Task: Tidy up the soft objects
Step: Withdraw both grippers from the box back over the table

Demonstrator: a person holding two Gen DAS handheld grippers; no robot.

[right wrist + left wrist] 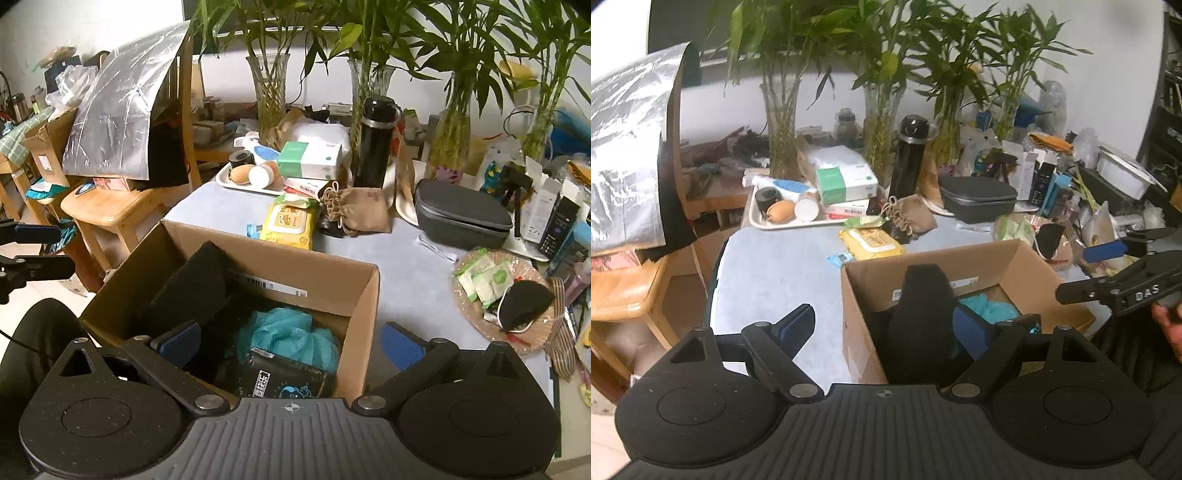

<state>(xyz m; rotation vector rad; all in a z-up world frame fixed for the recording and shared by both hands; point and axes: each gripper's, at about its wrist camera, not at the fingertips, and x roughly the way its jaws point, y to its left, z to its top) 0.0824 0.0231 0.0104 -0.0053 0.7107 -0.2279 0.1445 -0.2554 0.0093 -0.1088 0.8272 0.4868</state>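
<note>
An open cardboard box (1027,258) (354,295) stands on the grey table. Inside lie a black soft object (923,306) (192,284), a teal mesh sponge (990,308) (288,332) and a black packet (280,380). My left gripper (886,328) is open and empty, its fingers straddling the box's left wall, the right finger (971,332) inside next to the black object. My right gripper (291,343) is open and empty, straddling the box's right wall. The right gripper also shows in the left wrist view (1115,266), and the left one in the right wrist view (37,251).
A yellow wipes pack (291,221), a tan drawstring pouch (354,210), a grey case (461,218), a black flask (376,144) and a white tray (240,181) crowd the far table. A basket with a black pad (517,306) is right. A wooden chair (110,210) stands left.
</note>
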